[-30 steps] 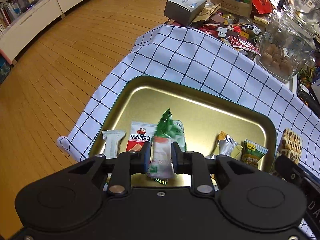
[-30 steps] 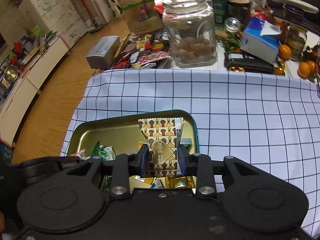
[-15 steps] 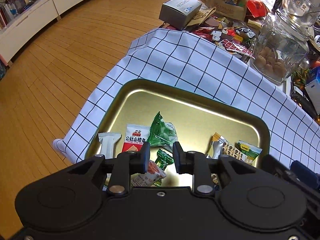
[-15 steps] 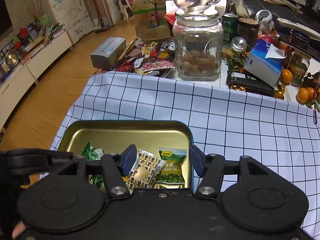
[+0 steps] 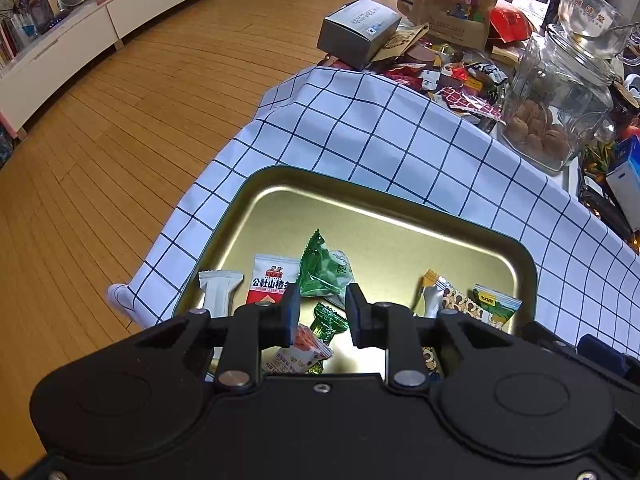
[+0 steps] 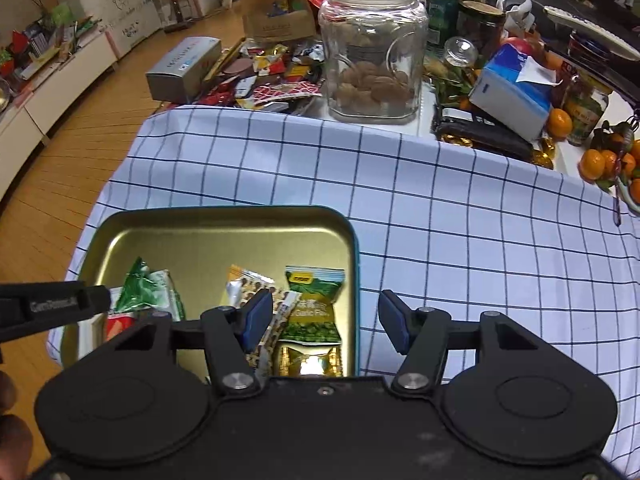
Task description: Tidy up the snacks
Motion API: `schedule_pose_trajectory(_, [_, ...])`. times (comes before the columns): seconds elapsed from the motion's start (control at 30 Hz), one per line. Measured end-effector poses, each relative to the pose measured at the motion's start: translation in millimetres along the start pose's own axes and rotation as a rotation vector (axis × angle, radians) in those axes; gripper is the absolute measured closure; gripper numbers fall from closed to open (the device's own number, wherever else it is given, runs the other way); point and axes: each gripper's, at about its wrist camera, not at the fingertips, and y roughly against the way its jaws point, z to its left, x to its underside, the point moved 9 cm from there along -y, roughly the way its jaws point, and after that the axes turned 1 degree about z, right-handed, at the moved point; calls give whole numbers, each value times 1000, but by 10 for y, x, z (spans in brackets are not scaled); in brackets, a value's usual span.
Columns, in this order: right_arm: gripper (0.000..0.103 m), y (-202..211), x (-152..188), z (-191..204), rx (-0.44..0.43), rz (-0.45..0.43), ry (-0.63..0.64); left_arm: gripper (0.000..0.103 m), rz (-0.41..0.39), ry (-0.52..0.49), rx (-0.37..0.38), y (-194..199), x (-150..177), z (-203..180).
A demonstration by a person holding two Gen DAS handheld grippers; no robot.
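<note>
- The left gripper (image 5: 322,306) hovers over the near end of the gold tray (image 5: 360,216); its jaws stand a little apart with nothing between them.
- The right gripper (image 6: 325,320) hangs over the tray's near right corner, jaws spread wide and empty.
- Under the left gripper, at the tray's near edge, lie an orange-and-white packet (image 5: 298,354) and a small green candy (image 5: 326,322).
- Farther into the tray from these sit a white bar (image 5: 218,294), a red-and-white packet (image 5: 272,278) and a green pouch (image 5: 324,270), side by side.
- By the tray's right wall lie a brown patterned packet (image 6: 272,328), a green garlic-pea packet (image 6: 316,308) and a gold wrapper (image 6: 308,360).
- The tray rests on a blue-checked cloth (image 6: 440,220).
- Beyond the tray, past the cloth's far edge, stand a glass jar (image 6: 374,48) of round biscuits, a grey box (image 6: 184,68) and a heap of loose wrappers (image 6: 272,76).
</note>
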Motion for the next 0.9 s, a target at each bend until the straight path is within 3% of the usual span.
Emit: schedule_pose_trajectory(0.9, [41, -58, -10, -96, 22, 16, -31, 68, -33, -73, -9, 43, 49, -124])
